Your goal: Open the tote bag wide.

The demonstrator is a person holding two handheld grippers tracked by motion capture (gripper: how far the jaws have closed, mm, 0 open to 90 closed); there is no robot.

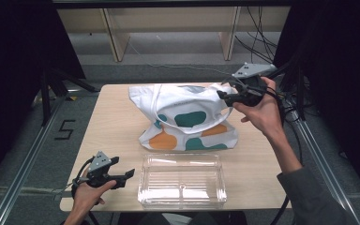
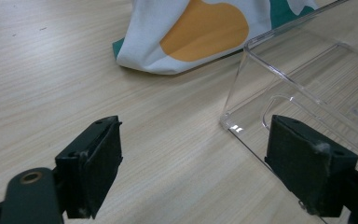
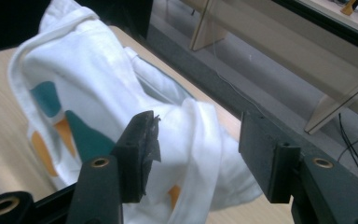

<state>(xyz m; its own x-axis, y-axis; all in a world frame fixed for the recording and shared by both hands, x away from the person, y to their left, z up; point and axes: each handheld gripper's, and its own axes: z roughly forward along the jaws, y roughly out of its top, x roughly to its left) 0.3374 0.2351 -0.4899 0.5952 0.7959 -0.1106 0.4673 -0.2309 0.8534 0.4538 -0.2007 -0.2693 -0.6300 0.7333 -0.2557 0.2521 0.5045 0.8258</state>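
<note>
The cloth bag point(image 1: 183, 119) is sitting crumpled at the centre of the high view, just behind the clear plastic box point(image 1: 182, 180) on the worktop point(image 1: 117, 136), and I judge the step in hand is gripping its upper right edge. To do that well, the right gripper point(image 1: 225, 97) should be closing squarely on a single fold near the handle, not a bunch. Its jaws are standing partly open with cloth between them but not pinched, while the left gripper point(image 1: 130, 174), at the lower left, is resting with jaws wide and holding nothing beside the box.

A wooden table point(image 1: 117, 131) stands on grey floor, with a pale wooden shelf frame point(image 1: 117, 44) beyond its far edge. Black cables point(image 1: 258, 42) trail there (perhaps several), and a black mark point(image 1: 65, 130) lies on the floor at left.
</note>
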